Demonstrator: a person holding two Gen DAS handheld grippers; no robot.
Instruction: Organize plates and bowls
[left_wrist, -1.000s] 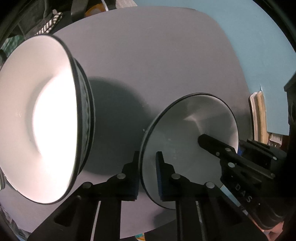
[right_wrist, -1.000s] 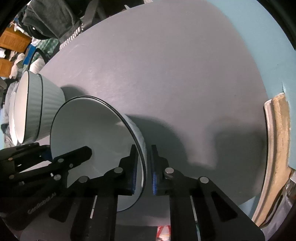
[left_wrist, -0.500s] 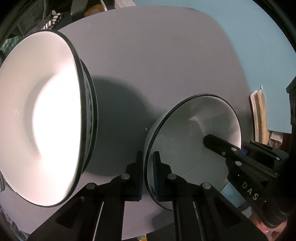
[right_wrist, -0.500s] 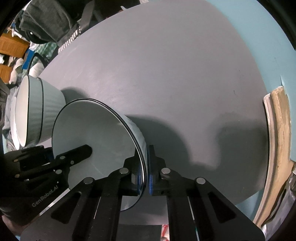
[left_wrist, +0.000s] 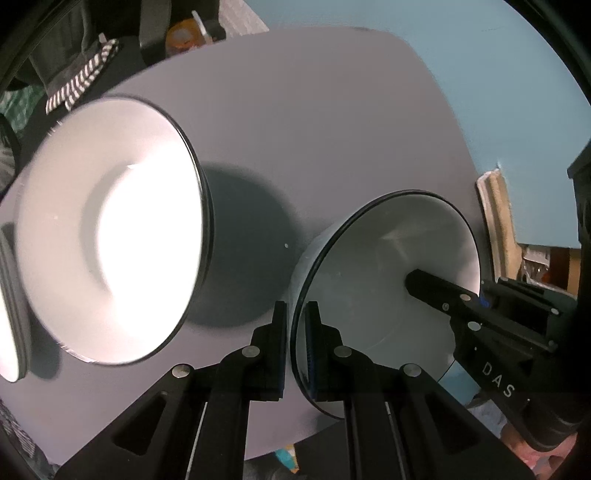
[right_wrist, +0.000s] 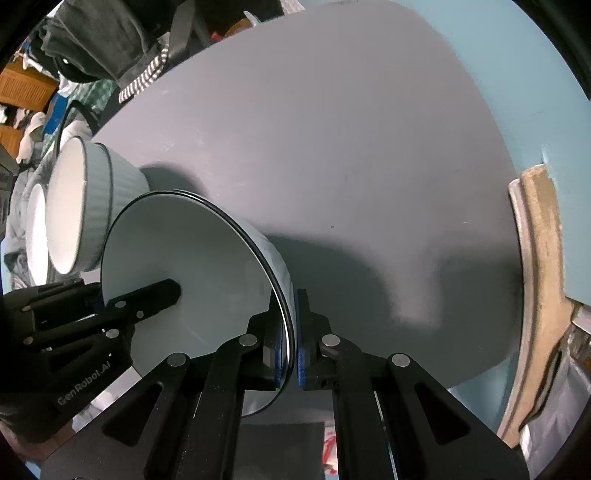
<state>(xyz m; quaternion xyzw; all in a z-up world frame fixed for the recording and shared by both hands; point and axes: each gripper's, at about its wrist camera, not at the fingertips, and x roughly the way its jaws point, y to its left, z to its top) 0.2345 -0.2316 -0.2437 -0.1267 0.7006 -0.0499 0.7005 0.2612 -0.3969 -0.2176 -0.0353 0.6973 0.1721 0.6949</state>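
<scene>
A grey round bench (left_wrist: 332, 122) fills both views, with a pale blue floor or wall beyond its far edge. At its left and far side lies a dark heap of clothing with a striped cloth (right_wrist: 144, 79) on the edge of it.

In the left wrist view a big white bowl (left_wrist: 110, 243) with a dark rim stands on the left of the bench, its inside glaring under the light, and it casts a broad shadow toward the middle. The right wrist view shows the same bowl (right_wrist: 74, 206) with a ribbed pale outside, just behind and left of the smaller one. A sliver of another white dish (left_wrist: 9, 314) shows at the far left edge; what it is cannot be told.

The small bowl (left_wrist: 388, 280), white inside with a thin black rim, sits near the front of the bench, between the two tools. The left hand-held gripper (left_wrist: 295, 347) is clamped on its near-left rim, one finger outside the wall and one inside. The right hand-held gripper (right_wrist: 291, 343) is clamped on the opposite rim of the same bowl (right_wrist: 184, 266) in the same way, blue pads (right_wrist: 301, 363) pressed to the wall. Each tool appears in the other's view, reaching into the bowl from the side.

Whether the bowl's base touches the bench cannot be told.
</scene>
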